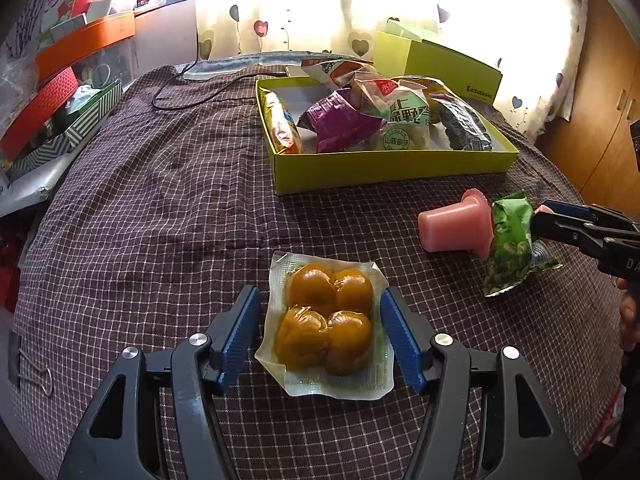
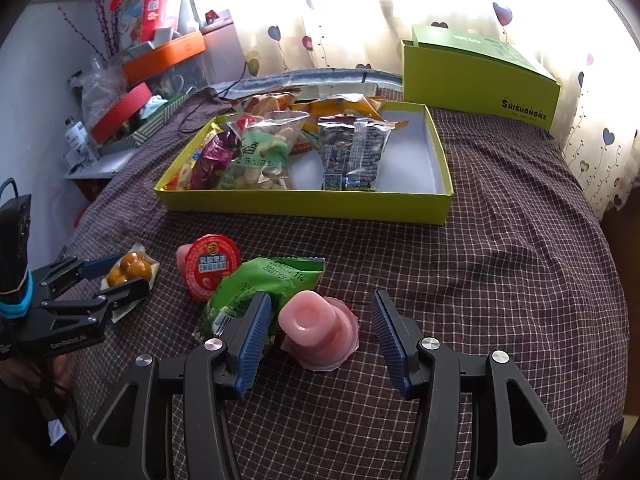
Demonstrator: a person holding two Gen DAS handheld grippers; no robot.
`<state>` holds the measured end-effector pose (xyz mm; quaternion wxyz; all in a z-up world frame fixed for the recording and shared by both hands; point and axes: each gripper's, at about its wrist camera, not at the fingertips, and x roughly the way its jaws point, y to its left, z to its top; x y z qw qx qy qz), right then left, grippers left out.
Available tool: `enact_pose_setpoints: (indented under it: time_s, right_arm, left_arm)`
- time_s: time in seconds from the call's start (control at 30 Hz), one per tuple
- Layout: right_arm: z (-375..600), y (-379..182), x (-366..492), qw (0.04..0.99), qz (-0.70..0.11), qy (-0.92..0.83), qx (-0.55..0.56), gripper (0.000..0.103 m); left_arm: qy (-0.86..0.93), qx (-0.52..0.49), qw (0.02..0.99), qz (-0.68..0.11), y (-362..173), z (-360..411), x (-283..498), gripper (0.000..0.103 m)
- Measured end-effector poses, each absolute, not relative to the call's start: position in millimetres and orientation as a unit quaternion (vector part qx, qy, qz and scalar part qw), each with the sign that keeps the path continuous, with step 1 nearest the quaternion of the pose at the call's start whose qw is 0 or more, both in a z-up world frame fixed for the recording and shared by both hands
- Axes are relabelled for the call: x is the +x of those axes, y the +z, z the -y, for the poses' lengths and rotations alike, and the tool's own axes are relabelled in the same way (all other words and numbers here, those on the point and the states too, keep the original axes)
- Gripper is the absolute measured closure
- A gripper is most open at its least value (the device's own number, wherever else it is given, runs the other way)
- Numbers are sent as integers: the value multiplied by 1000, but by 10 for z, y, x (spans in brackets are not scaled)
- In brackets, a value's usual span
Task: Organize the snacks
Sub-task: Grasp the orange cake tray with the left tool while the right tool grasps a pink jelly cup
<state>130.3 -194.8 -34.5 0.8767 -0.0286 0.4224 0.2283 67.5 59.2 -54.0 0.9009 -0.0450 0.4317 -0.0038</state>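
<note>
A clear pack of four orange yolks (image 1: 326, 322) lies on the checked cloth between the fingers of my open left gripper (image 1: 320, 336); it also shows in the right wrist view (image 2: 130, 269). My open right gripper (image 2: 318, 338) straddles an upturned pink jelly cup (image 2: 318, 328). A green snack bag (image 2: 256, 284) touches its left finger. A second pink jelly cup (image 2: 208, 266) with a red lid lies on its side behind the bag. The yellow-green tray (image 2: 304, 206) holds several snack packets. In the left wrist view the right gripper (image 1: 538, 226) sits by the green bag (image 1: 512, 244).
The tray's lid box (image 2: 480, 80) stands behind the tray by the curtain. Stacked boxes and clutter (image 2: 132, 100) line the left side. A black cable (image 1: 180, 96) lies at the back of the cloth. A binder clip (image 1: 38, 376) lies at the left.
</note>
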Motion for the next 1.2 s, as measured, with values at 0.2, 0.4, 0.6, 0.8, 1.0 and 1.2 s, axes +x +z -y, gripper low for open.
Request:
enact_pose_setpoints:
  time_s: [0.2, 0.4, 0.6, 0.8, 1.0, 1.2]
  right_arm:
    - [1952, -407, 1308, 875, -429, 222, -39, 51]
    - [1942, -488, 1274, 874, -433, 215, -50, 62]
    - [1967, -524, 1245, 877, -430, 210, -45, 71]
    - [1989, -520, 1218, 878, -428, 210, -38, 71]
    - [2008, -507, 1188, 879, -427, 209, -34, 71]
    - [2028, -470, 1146, 882, -422, 209, -30, 71]
  left_arm:
    - [-11, -49, 901, -431, -539, -621, 662, 40]
    - [-10, -47, 901, -431, -541, -616, 661, 40]
    - [-8, -44, 901, -432, -540, -605, 664, 40]
    - [-7, -37, 901, -433, -534, -585, 661, 41]
    - [-6, -51, 902, -429, -521, -607, 625, 53]
    - [-11, -82, 900, -427, -500, -644, 582, 54]
